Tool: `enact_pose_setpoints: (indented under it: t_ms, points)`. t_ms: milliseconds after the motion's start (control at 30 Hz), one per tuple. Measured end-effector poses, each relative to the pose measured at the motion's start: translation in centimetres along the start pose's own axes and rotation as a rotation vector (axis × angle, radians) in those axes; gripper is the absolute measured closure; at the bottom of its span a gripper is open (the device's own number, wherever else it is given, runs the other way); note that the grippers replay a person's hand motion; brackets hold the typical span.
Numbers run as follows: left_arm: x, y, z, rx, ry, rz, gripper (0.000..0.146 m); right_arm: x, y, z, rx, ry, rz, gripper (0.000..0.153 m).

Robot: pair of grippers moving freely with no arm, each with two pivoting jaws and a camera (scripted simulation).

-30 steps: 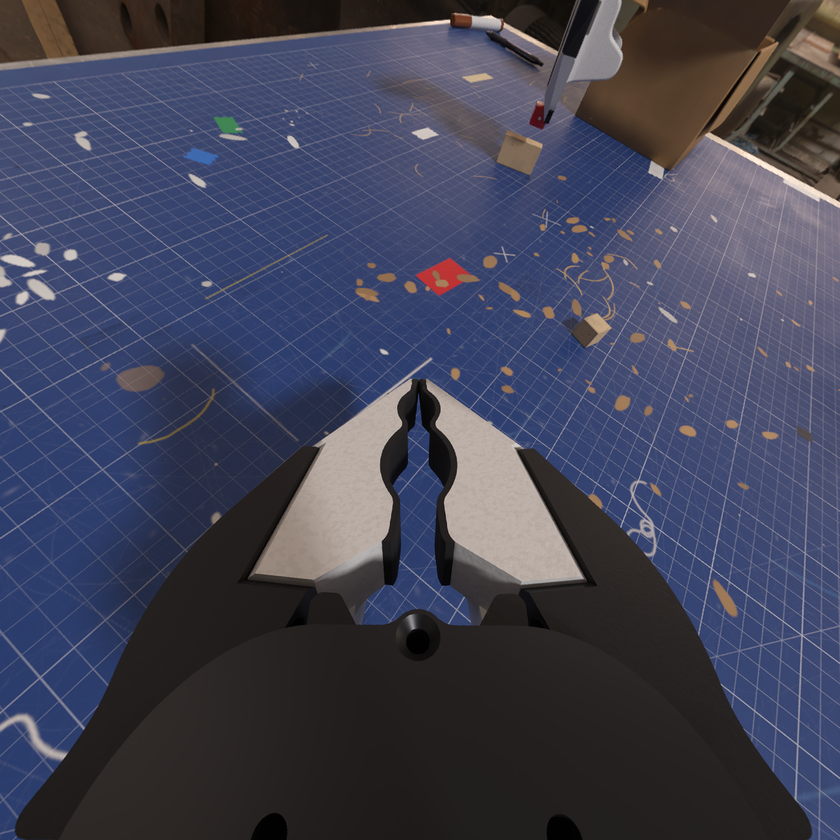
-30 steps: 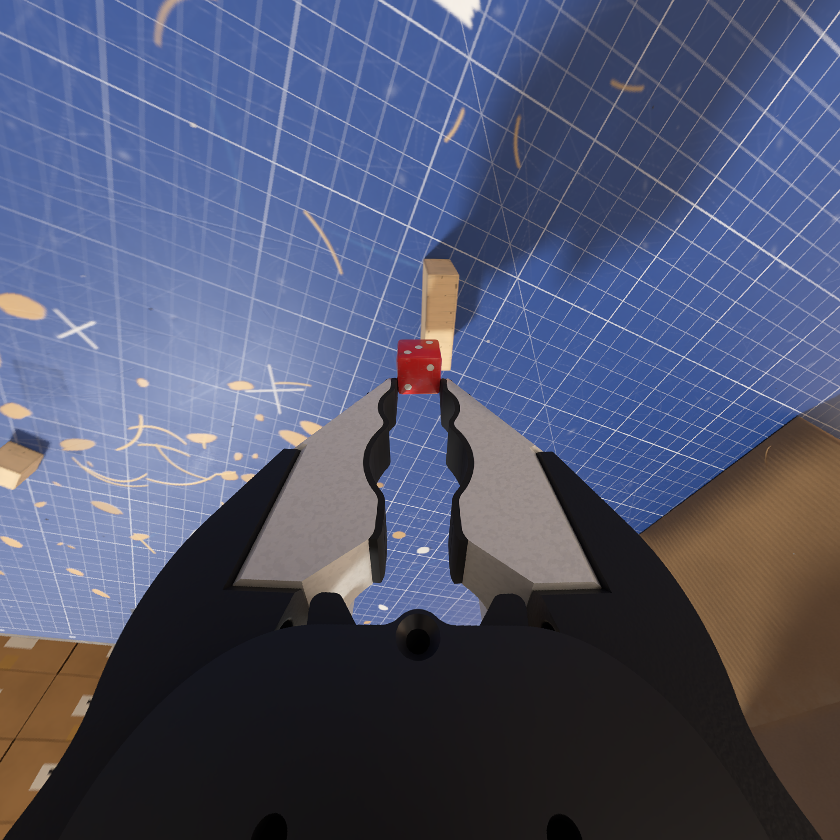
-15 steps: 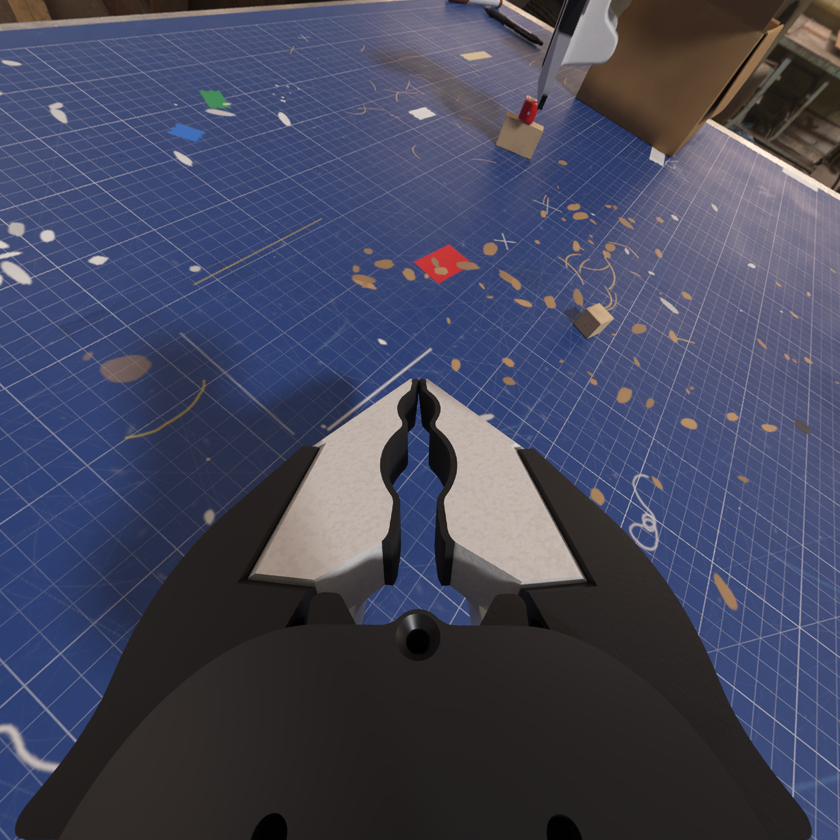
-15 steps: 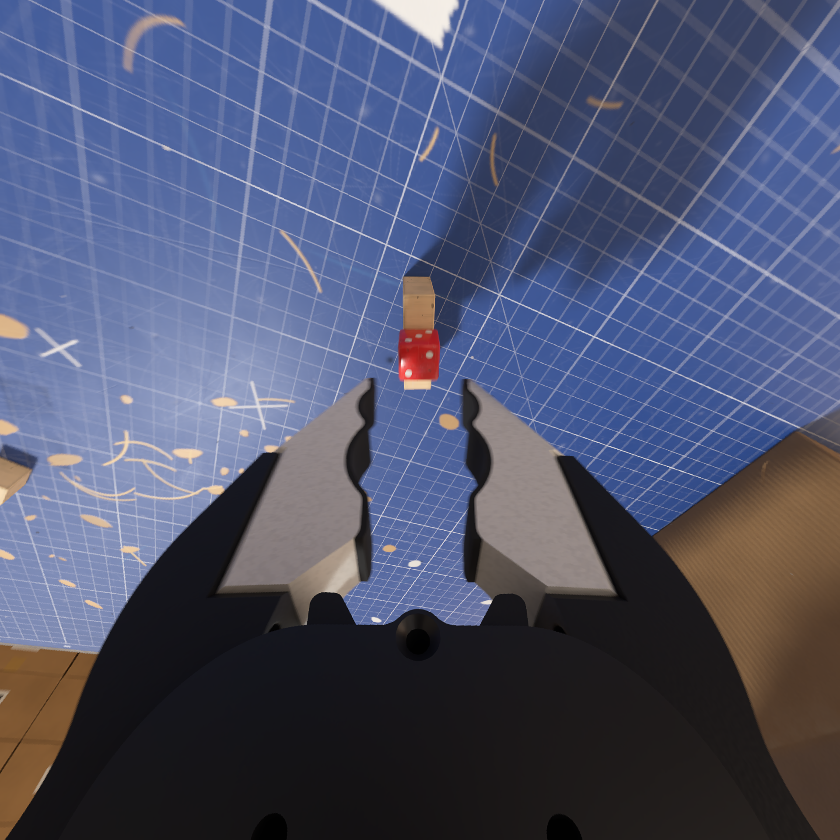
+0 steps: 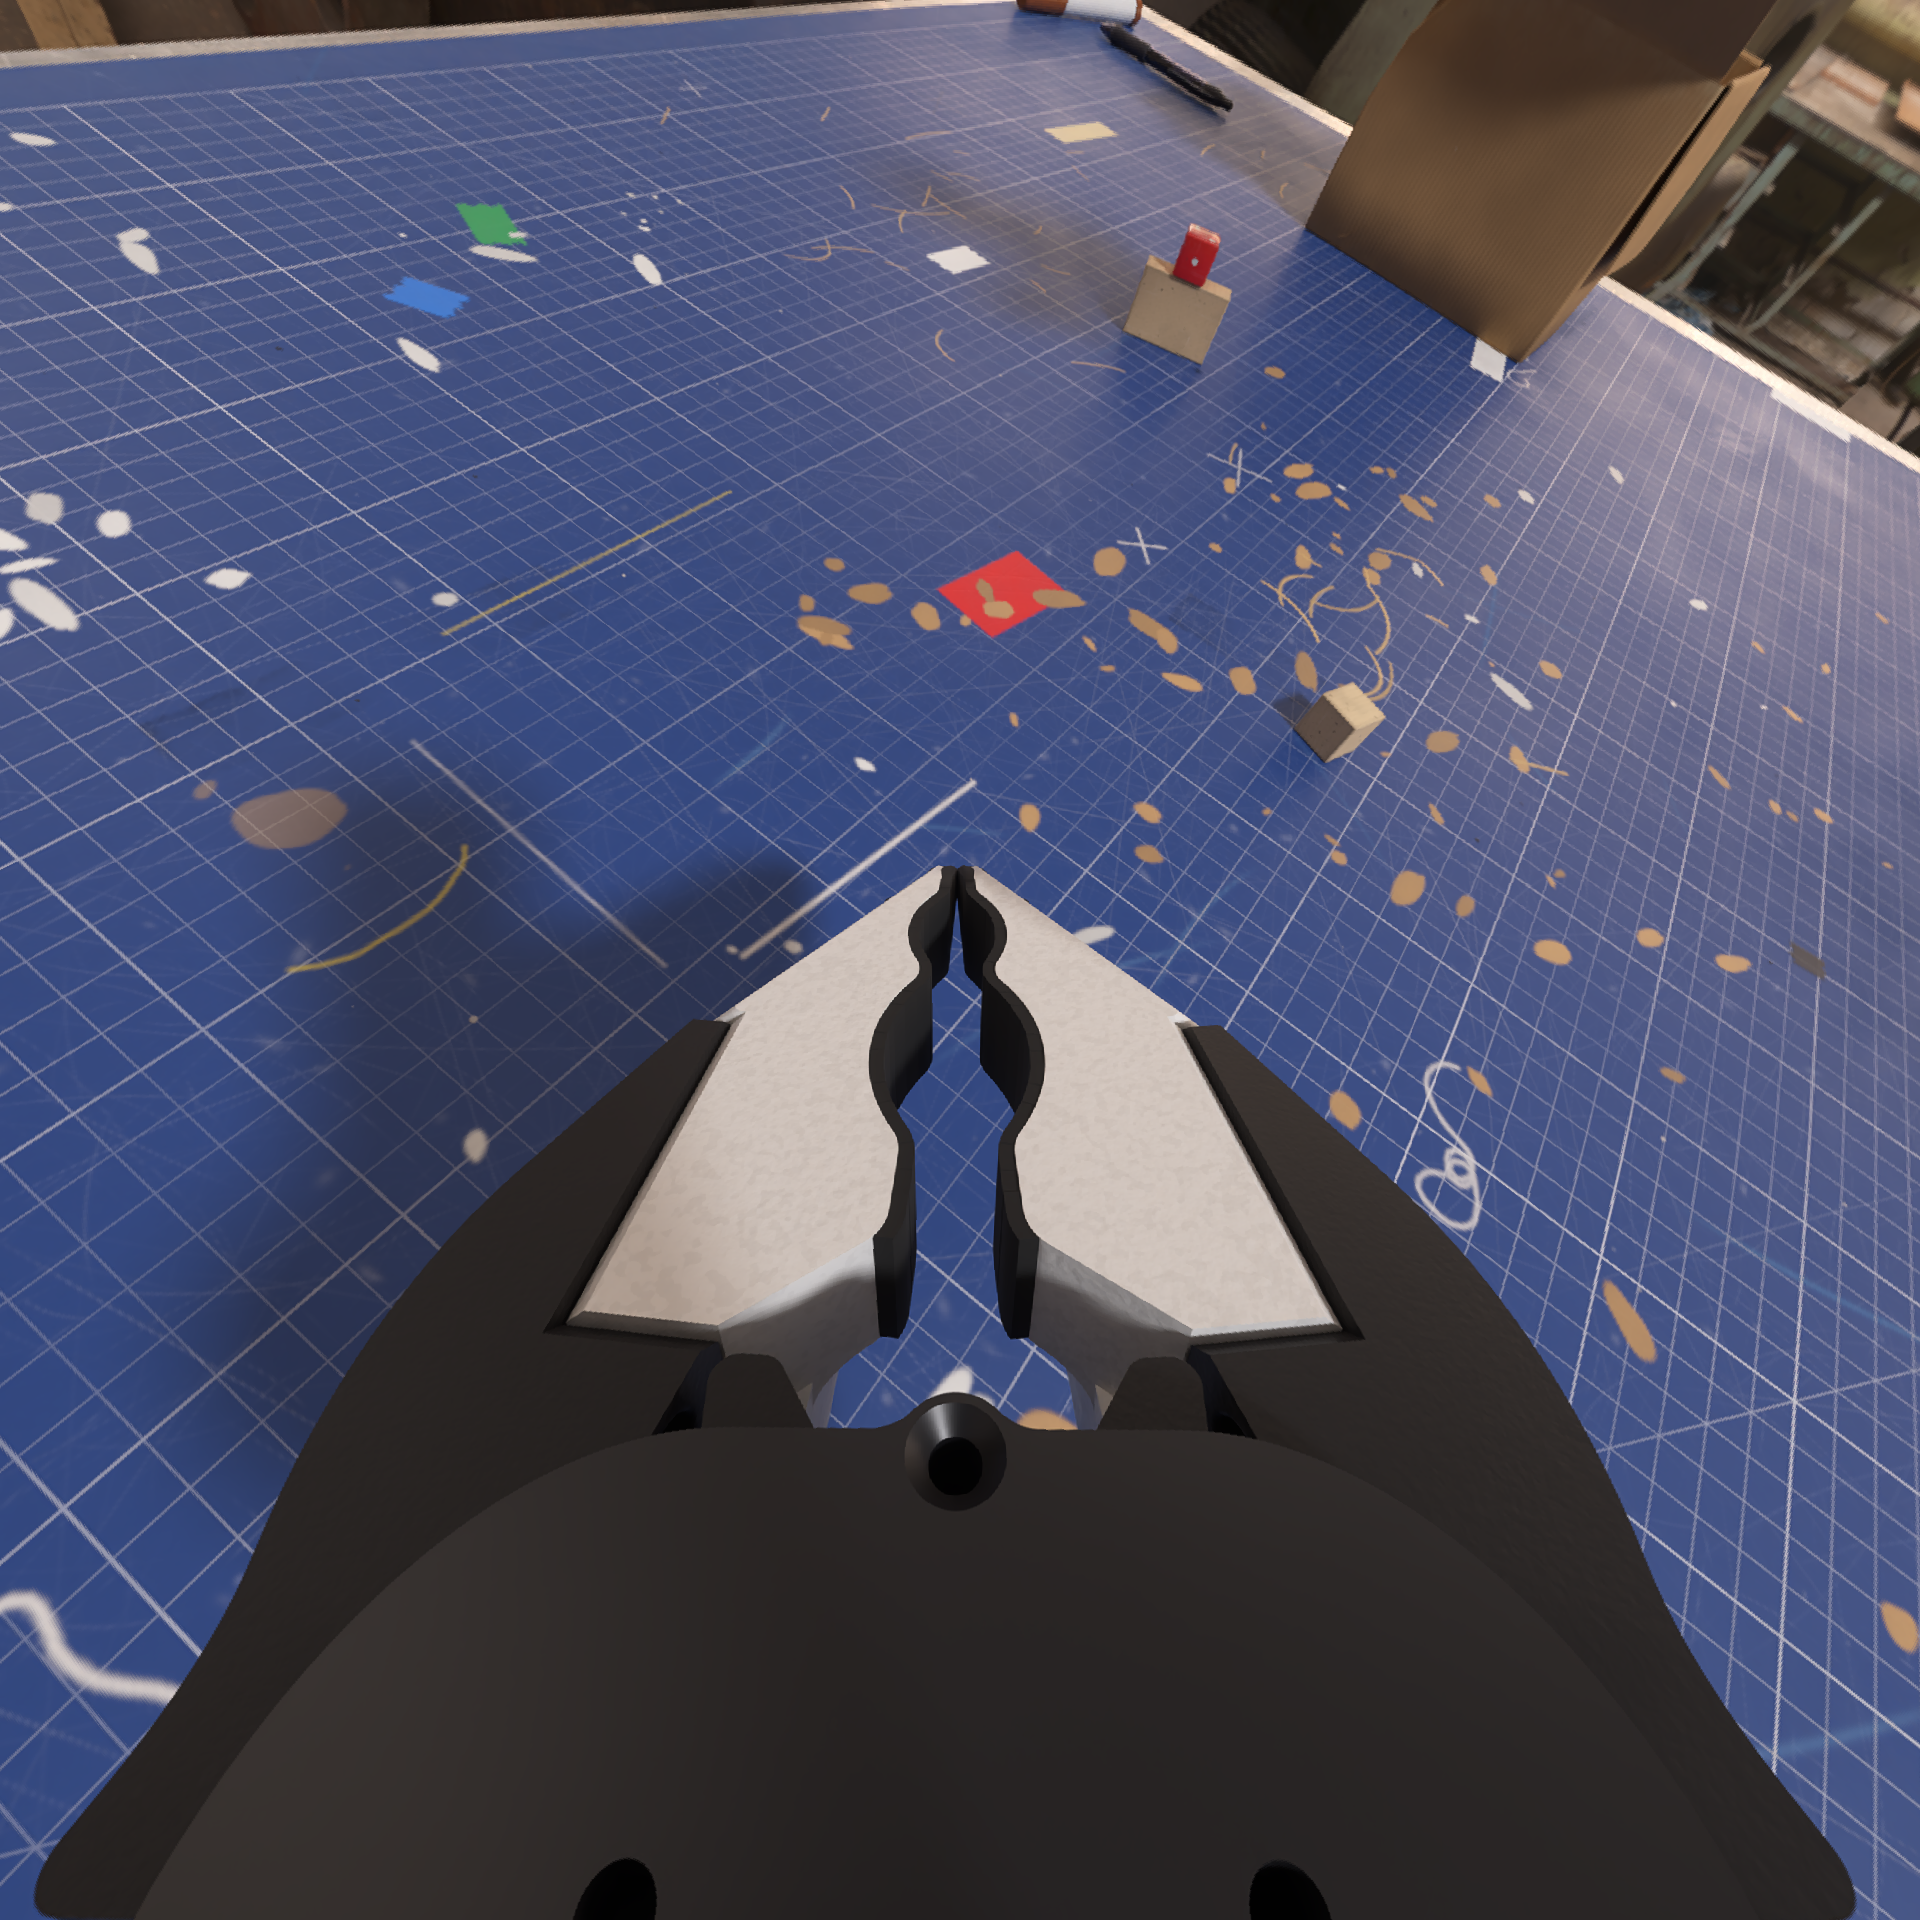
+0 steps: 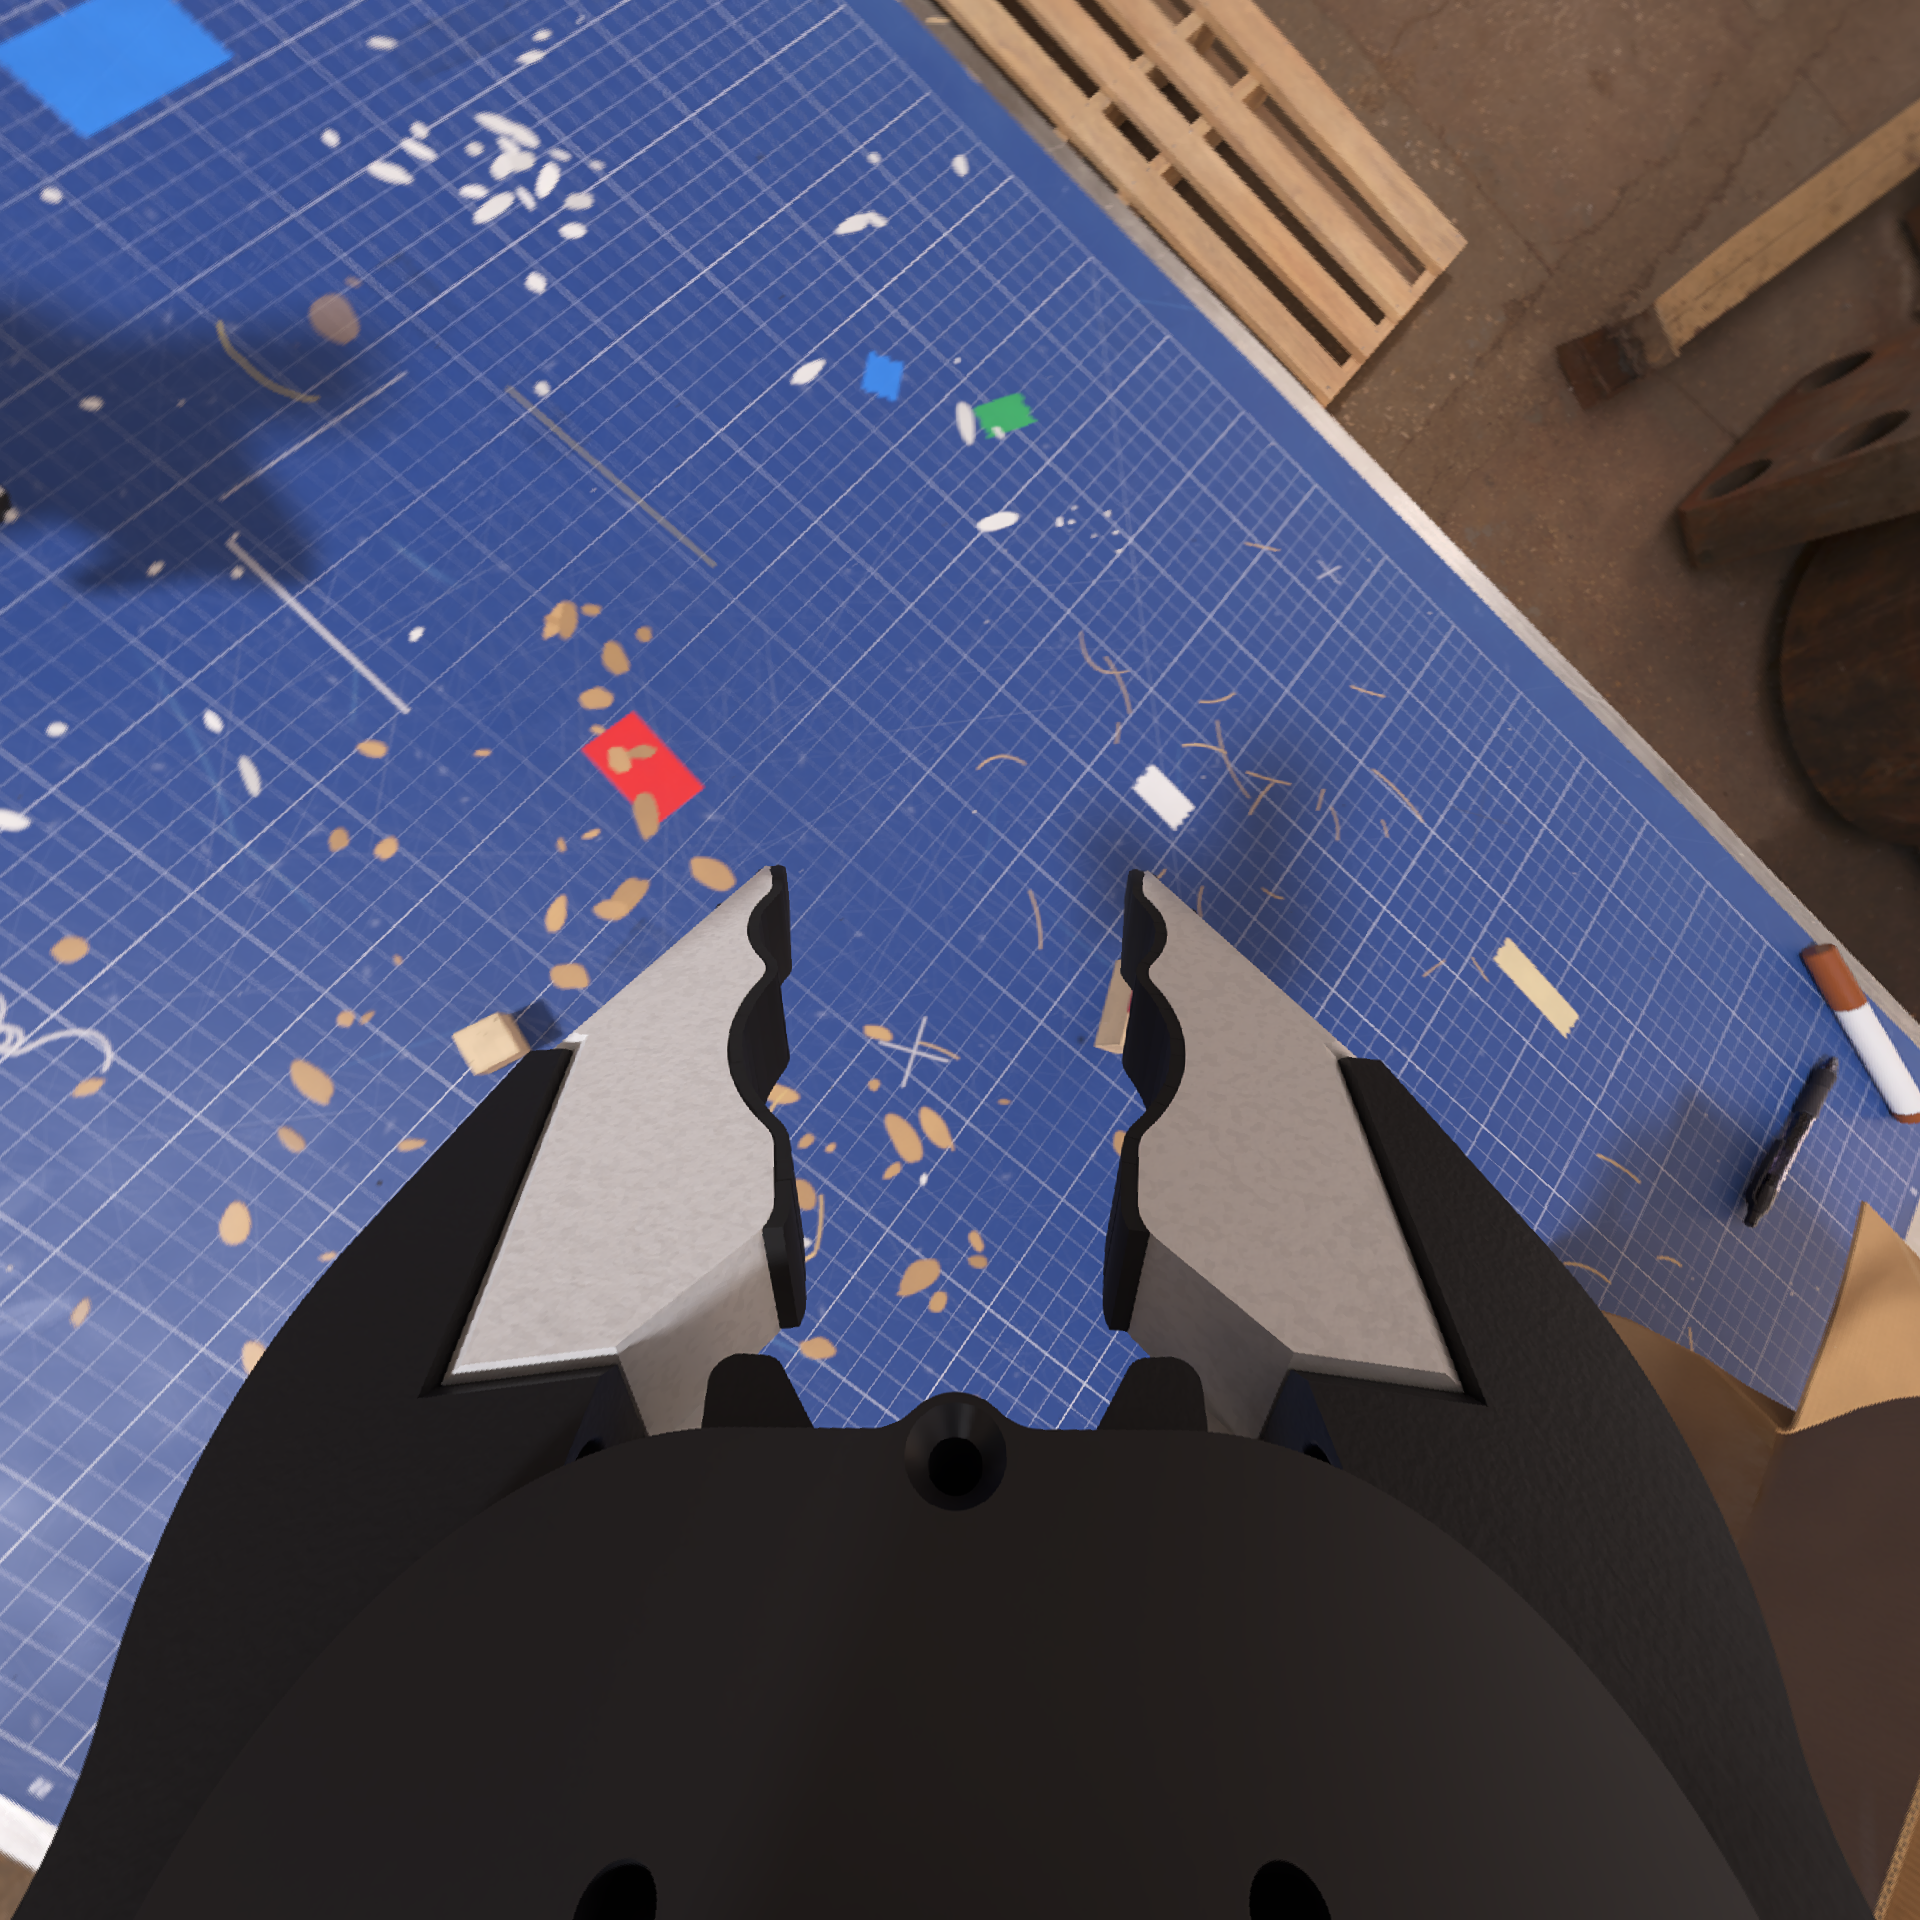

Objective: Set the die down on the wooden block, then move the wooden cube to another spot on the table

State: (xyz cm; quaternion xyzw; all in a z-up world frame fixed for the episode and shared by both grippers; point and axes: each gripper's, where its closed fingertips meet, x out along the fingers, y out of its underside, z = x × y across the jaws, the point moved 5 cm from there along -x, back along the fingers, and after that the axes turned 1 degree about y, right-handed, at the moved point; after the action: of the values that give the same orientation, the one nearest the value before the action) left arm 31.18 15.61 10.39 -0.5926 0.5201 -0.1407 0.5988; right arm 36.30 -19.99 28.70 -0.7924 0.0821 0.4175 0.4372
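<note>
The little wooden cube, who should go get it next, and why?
Probably the right gripper: it is open and empty, and the red die already sits on the wooden block. The wooden cube lies just left of its fingers, so it should swing that way and lower.

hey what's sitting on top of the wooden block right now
A red die stands on the wooden block, near its far edge, with nothing gripping it. The block's underside and its contact with the blue cutting mat are hidden. In the right wrist view, a finger covers most of the block.
</note>
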Motion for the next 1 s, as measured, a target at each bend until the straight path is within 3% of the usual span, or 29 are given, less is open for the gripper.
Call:
enact_pose_setpoints:
  t_ms: [100, 233, 333, 433, 567, 833, 967, 1000]
  points:
    - [-0.2, 0.3, -0.3, 0.012, -0.001, 0.013, 0.145, 0.4, 0.5, 2.6, -0.041, -0.065, 0.015, 0.088]
    - [-0.7, 0.8, -0.4, 0.020, -0.011, 0.020, 0.138, 3.2, 3.1, 10.3, -0.259, -0.358, 0.102, 0.091]
    - [-1.1, 1.0, -0.3, 0.015, -0.015, 0.015, 0.134, 6.9, 6.9, 16.0, -0.432, -0.415, 0.260, 0.093]
    - [-1.1, 1.1, -0.3, 0.000, -0.002, 0.013, 0.127, 10.3, 10.0, 18.9, -0.517, -0.418, 0.338, 0.095]
    - [-0.9, 1.2, -0.4, 0.008, 0.019, 0.020, 0.124, 12.5, 11.9, 19.1, -0.521, -0.378, 0.389, 0.098]
    - [-0.5, 1.3, -1.0, 0.034, 0.045, 0.045, 0.124, 13.4, 12.5, 18.5, -0.467, -0.358, 0.447, 0.104]
    - [-0.5, 1.4, -1.2, 0.041, 0.052, 0.051, 0.124, 13.3, 12.7, 18.7, -0.452, -0.361, 0.461, 0.133]
    - [-0.5, 1.4, -1.2, 0.044, 0.051, 0.053, 0.124, 13.2, 12.7, 18.8, -0.462, -0.356, 0.463, 0.133]
